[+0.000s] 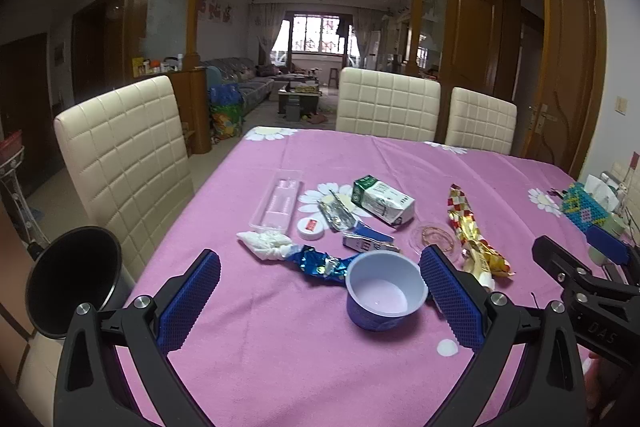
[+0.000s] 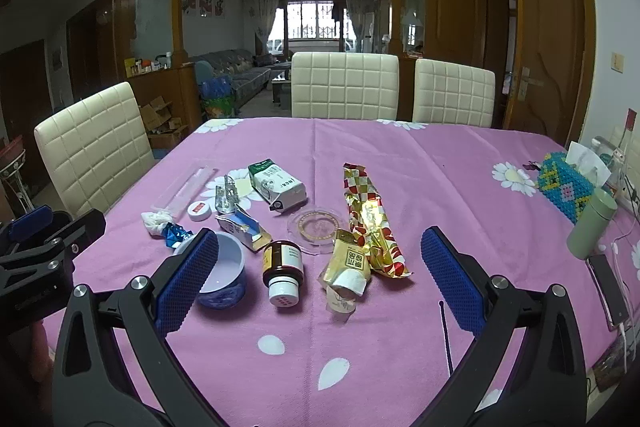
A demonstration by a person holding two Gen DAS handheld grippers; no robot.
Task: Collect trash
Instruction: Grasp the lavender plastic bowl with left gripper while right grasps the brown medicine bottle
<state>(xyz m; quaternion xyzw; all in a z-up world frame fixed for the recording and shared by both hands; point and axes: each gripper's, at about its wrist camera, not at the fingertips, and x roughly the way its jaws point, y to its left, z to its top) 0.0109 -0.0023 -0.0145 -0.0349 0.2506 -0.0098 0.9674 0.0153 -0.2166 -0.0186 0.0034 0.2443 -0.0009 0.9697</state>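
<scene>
The trash lies in a loose cluster on the middle of the pink flowered surface (image 2: 400,155). Nearest the left hand-held gripper (image 1: 320,301) is a purple plastic cup (image 1: 384,291), lying tilted with its mouth toward the camera, between the two blue pads and much closer to the right-side pad than the other. This hand-held gripper is spread wide and holds nothing. Just behind the cup lie a crumpled blue foil wrapper (image 1: 320,265) and a white wad of tissue (image 1: 266,245), then a small torn blue-and-white carton (image 1: 368,241), a round white lid (image 1: 311,228), a silver foil scrap (image 1: 336,215), a green-and-white milk carton (image 1: 382,201) on its side, and a clear plastic tray (image 1: 276,201).

The right hand-held gripper (image 2: 320,283) is also wide open and empty. Between its pads, farther out on the surface, lie a brown bottle with a white cap (image 2: 282,271) on its side and a gold pouch (image 2: 346,267), touching a long red-and-gold checked wrapper (image 2: 370,219). A clear glass ashtray (image 2: 318,225) sits just behind the bottle. The cup is partly hidden behind this hand-held gripper's left-side pad.

A black bin (image 1: 72,283) stands off the surface's left edge. At the far right edge are a beaded tissue box (image 2: 568,187) and a green tumbler (image 2: 592,223).
</scene>
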